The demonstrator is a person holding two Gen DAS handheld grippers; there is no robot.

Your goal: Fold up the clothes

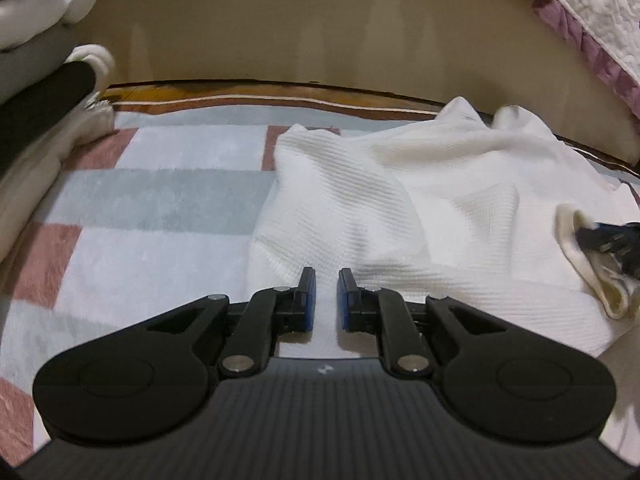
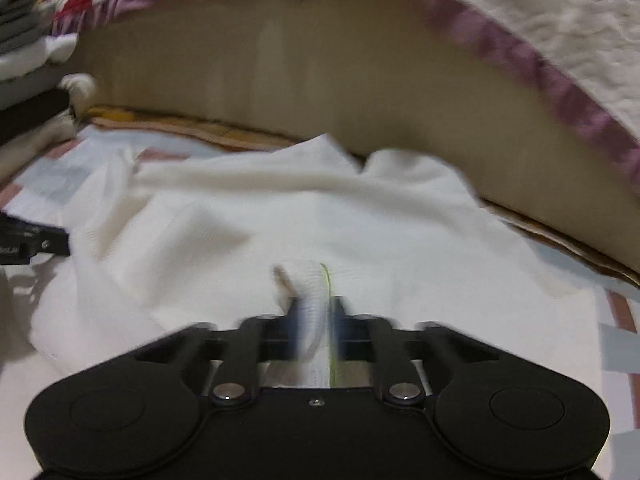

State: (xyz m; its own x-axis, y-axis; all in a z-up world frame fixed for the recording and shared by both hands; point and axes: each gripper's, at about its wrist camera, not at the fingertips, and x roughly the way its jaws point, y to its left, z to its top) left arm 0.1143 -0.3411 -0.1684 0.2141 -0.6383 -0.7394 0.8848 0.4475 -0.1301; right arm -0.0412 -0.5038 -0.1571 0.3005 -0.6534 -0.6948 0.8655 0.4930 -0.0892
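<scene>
A white ribbed garment [image 1: 400, 200] lies crumpled on a checked blanket [image 1: 160, 192]. My left gripper [image 1: 327, 280] hovers low over the garment's near left edge, its blue pads [image 1: 309, 300] a small gap apart with nothing pinched between them. In the right wrist view the same garment [image 2: 280, 216] spreads ahead, and my right gripper [image 2: 316, 308] is shut on a bunched fold of it that carries a thin green thread. The right gripper [image 1: 596, 240] also shows at the right edge of the left wrist view, holding a hem. The left gripper [image 2: 56, 242] appears at the left edge of the right wrist view.
A stack of folded grey, white and black clothes [image 1: 32, 60] stands at the left. A beige panel [image 1: 300, 32] rises behind the blanket, with a brown wooden strip [image 1: 240, 94] at its foot. A white quilt with a purple border [image 2: 520, 52] hangs over the upper right.
</scene>
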